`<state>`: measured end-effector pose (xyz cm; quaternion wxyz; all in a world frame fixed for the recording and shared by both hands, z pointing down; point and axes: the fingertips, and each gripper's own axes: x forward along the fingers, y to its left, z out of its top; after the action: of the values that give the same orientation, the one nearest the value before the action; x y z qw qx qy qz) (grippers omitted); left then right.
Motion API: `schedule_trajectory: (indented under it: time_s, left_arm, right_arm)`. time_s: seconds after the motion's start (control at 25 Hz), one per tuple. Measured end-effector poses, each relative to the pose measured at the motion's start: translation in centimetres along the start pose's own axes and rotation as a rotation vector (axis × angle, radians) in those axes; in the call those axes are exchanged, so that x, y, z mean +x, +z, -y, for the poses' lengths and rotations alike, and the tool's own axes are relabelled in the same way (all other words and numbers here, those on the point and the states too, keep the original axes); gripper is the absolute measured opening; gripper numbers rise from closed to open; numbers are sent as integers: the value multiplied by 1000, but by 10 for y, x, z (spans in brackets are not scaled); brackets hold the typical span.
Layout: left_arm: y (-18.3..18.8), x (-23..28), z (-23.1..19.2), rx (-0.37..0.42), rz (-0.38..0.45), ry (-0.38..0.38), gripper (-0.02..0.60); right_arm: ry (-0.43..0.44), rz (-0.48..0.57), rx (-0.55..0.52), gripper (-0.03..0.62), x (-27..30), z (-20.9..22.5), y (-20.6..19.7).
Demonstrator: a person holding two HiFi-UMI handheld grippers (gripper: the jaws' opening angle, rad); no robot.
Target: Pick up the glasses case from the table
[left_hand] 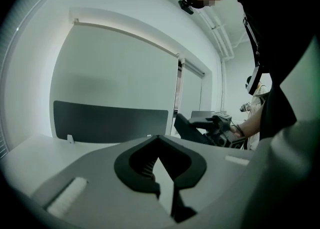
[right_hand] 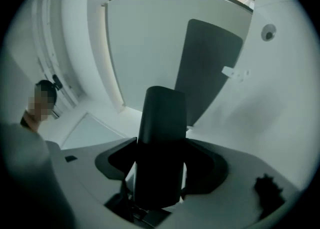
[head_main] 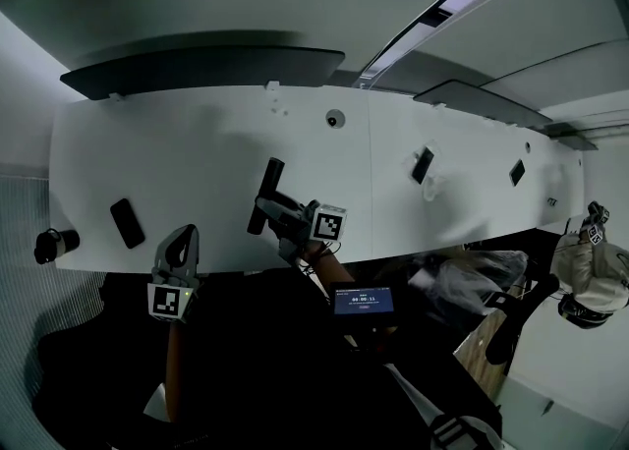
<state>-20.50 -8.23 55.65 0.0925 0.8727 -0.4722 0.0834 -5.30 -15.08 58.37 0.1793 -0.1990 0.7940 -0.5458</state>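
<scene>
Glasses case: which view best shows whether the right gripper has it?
Right gripper view: the glasses case fills the centre, clamped between the jaws. Head view shows it as a thin dark bar at the right gripper over the table; left gripper view catches only a small distant end.

Glasses case in right gripper at table middle; left gripper leftward, at near edge.

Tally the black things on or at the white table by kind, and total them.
Glasses case, held by the right hand-held gripper: 1
Flat black slabs: 3
Black cylinder, far left: 1
Total: 5
</scene>
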Motion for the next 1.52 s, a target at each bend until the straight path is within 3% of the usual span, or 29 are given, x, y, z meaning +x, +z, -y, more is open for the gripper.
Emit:
schedule_trajectory:
  time_s: [0.12,0.24,0.4,0.56,0.72,0.96,1.16,1.36,1.52]
  left_arm:
    - [2,6,-3,-29,-17,-8,6]
    - [2,12,-6,-32,-21,-21,5]
    - [2,20,-5,-22,-17,-53,5]
    - [-4,26,-4,-8,9,-86,5]
    - [3,32,-2,-58,-38,-79,5]
    - [-1,30,-6,-34,-22,-78,5]
    - [-4,25,-12,-19,-2,-67,6]
    - [-11,19,-17,-24,-2,-55,5]
    - [-6,17,-16,-49,-6,-39,5]
  right_arm:
    - [206,63,-34,299,7,-65,10]
    - [321,68,-67,299,7,-104,10]
    - [359,115,-62,299,3,-117,13]
    - [338,140,-51,299,-2,-106,15]
    - [274,131,-48,299,-3,-86,14]
    - [157,110,-23,299,1,-57,14]
    - [-110,-22,-138,299,3,1,-1]
    - [-253,-180,-252,301,13,29,-12]
    - [-396,-224,-230,299,3,63,-17]
